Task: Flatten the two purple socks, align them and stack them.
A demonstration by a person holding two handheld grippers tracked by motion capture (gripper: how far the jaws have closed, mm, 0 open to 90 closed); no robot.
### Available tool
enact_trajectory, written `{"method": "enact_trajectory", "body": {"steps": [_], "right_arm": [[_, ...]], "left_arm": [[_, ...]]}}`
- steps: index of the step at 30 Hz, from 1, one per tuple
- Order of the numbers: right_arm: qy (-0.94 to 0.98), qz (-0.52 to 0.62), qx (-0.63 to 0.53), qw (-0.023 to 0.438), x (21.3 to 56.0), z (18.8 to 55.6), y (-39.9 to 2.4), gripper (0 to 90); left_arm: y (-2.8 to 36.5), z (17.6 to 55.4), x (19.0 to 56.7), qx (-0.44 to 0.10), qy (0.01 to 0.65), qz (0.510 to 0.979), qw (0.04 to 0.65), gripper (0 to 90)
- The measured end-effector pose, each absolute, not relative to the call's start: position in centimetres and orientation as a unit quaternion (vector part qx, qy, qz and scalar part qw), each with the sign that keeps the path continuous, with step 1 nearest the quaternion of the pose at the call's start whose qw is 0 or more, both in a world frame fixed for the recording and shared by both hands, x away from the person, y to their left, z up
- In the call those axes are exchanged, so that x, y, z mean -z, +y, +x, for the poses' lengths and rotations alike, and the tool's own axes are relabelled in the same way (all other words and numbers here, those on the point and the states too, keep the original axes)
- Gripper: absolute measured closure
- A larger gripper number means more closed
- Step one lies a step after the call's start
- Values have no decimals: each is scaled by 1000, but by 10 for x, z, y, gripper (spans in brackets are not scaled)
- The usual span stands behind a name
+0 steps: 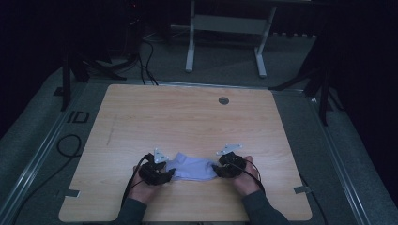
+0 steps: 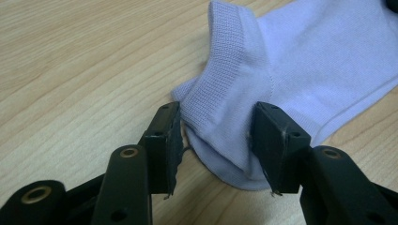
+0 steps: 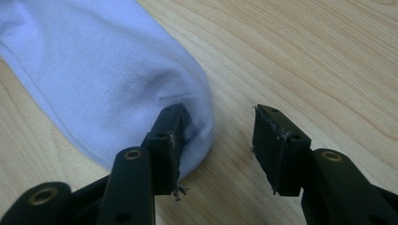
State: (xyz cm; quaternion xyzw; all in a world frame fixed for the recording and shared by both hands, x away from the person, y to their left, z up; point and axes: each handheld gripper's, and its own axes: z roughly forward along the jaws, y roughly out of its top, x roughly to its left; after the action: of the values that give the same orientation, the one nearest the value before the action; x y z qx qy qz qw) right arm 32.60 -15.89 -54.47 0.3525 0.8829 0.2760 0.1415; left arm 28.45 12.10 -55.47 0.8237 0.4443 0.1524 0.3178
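Note:
A pale lilac sock (image 1: 192,168) lies flat on the wooden table (image 1: 187,112) near its front edge, between my two grippers. My left gripper (image 1: 170,174) sits at the sock's left end. In the left gripper view its jaws (image 2: 215,140) stand open around the ribbed cuff (image 2: 225,108), which rests on the wood between them. My right gripper (image 1: 217,169) sits at the sock's right end. In the right gripper view it (image 3: 217,140) is open, with the sock's toe (image 3: 197,117) beside one finger (image 3: 166,140) and bare wood in the gap.
A round grommet hole (image 1: 223,100) sits near the table's far edge. Tape marks (image 1: 70,192) lie at the front corners. Cables (image 1: 70,145) trail over the floor at the left, and a white desk frame (image 1: 225,42) stands behind the table.

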Motion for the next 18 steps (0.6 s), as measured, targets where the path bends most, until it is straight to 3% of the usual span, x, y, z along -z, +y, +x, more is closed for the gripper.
{"method": "enact_trajectory", "body": {"steps": [5,18], "right_arm": [[878,365,-269,155,544,328,-166,527],[864,385,-296,135,540,326,-183,496]], "left_arm": [[112,287,556,-156,428,830,322,476],[120,285,549,-158,433,822,334,439]]}}
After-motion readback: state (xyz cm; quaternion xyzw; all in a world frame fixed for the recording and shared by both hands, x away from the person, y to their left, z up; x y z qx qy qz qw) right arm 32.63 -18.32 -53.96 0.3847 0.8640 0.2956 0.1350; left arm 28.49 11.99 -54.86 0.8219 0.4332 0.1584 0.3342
